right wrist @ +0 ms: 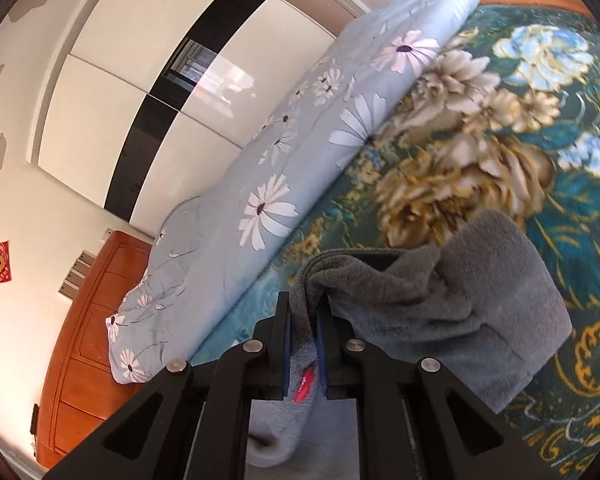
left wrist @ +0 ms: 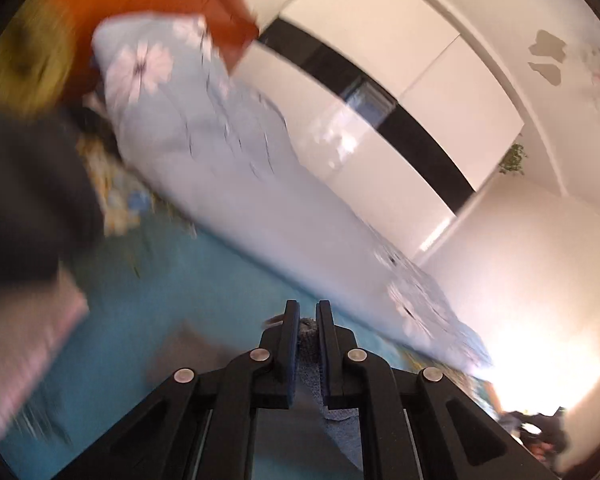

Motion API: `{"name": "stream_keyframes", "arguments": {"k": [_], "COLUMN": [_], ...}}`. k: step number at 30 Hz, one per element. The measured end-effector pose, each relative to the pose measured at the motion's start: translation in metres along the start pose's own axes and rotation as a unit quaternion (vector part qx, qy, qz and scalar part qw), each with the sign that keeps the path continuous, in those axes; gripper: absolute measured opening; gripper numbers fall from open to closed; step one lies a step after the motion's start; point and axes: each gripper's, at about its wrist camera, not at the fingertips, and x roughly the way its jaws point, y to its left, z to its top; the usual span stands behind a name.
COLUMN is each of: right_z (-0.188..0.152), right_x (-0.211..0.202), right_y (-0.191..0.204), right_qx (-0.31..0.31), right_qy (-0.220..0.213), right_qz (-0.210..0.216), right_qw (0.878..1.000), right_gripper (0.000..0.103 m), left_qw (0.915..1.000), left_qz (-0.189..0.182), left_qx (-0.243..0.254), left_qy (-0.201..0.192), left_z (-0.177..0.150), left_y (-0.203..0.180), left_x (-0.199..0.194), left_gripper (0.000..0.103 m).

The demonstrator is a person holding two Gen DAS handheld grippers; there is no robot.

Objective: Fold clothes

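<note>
A grey fleecy garment (right wrist: 460,304) hangs over the teal flowered bedspread (right wrist: 520,128) in the right wrist view. My right gripper (right wrist: 303,312) is shut on a bunched edge of it, with a small red label (right wrist: 304,386) showing between the fingers. The cloth drapes to the right and below. In the blurred left wrist view my left gripper (left wrist: 308,316) is shut on a grey fleecy piece of cloth (left wrist: 309,330) held between the pads above the teal bedspread (left wrist: 172,304).
A light blue daisy-print quilt (right wrist: 260,200) lies rolled along the bed's far side; it also shows in the left wrist view (left wrist: 228,152). A wooden headboard (right wrist: 88,320) and white wardrobe doors (right wrist: 112,92) stand behind. A dark garment (left wrist: 24,192) and pink cloth (left wrist: 24,352) lie left.
</note>
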Motion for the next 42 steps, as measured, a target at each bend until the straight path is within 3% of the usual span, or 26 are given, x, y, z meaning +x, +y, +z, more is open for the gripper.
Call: {"name": "stream_keyframes", "arguments": {"k": [3, 7, 13, 15, 16, 17, 18, 19, 22, 24, 26, 29, 32, 36, 39, 41, 42], "right_z": [0.004, -0.005, -0.009, -0.008, -0.009, -0.011, -0.013, -0.017, -0.035, -0.053, -0.068, -0.08, -0.082, -0.072, -0.066, -0.063, -0.061], "right_x": [0.032, 0.082, 0.109, 0.106, 0.102, 0.096, 0.089, 0.08, 0.047, 0.026, 0.008, -0.016, -0.019, -0.004, 0.008, 0.016, 0.018], "right_y": [0.0, -0.023, -0.043, -0.041, -0.036, -0.03, -0.022, -0.013, 0.012, 0.015, 0.001, -0.038, -0.072, -0.097, -0.102, -0.104, -0.104], "right_qx": [-0.009, 0.019, 0.04, 0.038, 0.025, 0.007, -0.018, -0.049, -0.133, -0.161, -0.154, -0.093, -0.034, 0.046, 0.067, 0.078, 0.082], "right_qy": [0.022, 0.062, 0.071, 0.069, 0.064, 0.057, 0.049, 0.039, 0.017, 0.012, 0.014, 0.016, 0.029, 0.01, -0.009, -0.018, -0.023], "right_qz": [-0.02, -0.056, -0.075, -0.07, -0.066, -0.064, -0.065, -0.069, -0.076, -0.09, -0.108, -0.114, -0.113, -0.054, -0.043, -0.039, -0.038], "right_qw": [1.0, 0.996, 0.994, 0.994, 0.995, 0.996, 0.997, 0.996, 0.988, 0.983, 0.982, 0.989, 0.993, 0.997, 0.997, 0.996, 0.996], "right_gripper": [0.011, 0.012, 0.014, 0.026, 0.032, 0.047, 0.057, 0.057, 0.057, 0.057, 0.057, 0.057, 0.057, 0.057, 0.057, 0.057, 0.056], "left_qw": [0.9968, 0.9845, 0.9829, 0.9836, 0.9838, 0.9835, 0.9829, 0.9818, 0.9717, 0.9667, 0.9624, 0.9567, 0.9582, 0.9606, 0.9619, 0.9611, 0.962], "left_qz": [0.067, 0.146, 0.154, 0.148, 0.146, 0.147, 0.149, 0.152, 0.182, 0.199, 0.213, 0.203, 0.184, 0.161, 0.16, 0.164, 0.163], "left_qx": [-0.023, -0.04, -0.035, -0.035, -0.029, -0.017, -0.005, 0.012, 0.054, 0.04, -0.004, -0.091, -0.125, -0.154, -0.158, -0.161, -0.16], "left_qy": [0.037, 0.088, 0.095, 0.097, 0.1, 0.104, 0.108, 0.113, 0.14, 0.156, 0.168, 0.187, 0.18, 0.167, 0.156, 0.153, 0.15], "left_z": [-0.015, -0.044, -0.05, -0.052, -0.051, -0.049, -0.048, -0.048, -0.061, -0.068, -0.072, -0.078, -0.078, -0.076, -0.074, -0.072, -0.068], "left_y": [0.032, 0.063, 0.057, 0.051, 0.046, 0.04, 0.033, 0.025, 0.012, 0.023, 0.042, 0.073, 0.081, 0.086, 0.085, 0.083, 0.077], "left_x": [0.035, 0.068, 0.063, 0.058, 0.055, 0.051, 0.048, 0.049, 0.054, 0.061, 0.068, 0.079, 0.085, 0.093, 0.095, 0.096, 0.092], "left_gripper": [0.009, 0.009, 0.012, 0.014, 0.022, 0.029, 0.046, 0.054, 0.064, 0.064, 0.064, 0.065, 0.067, 0.07, 0.07, 0.051, 0.03]}}
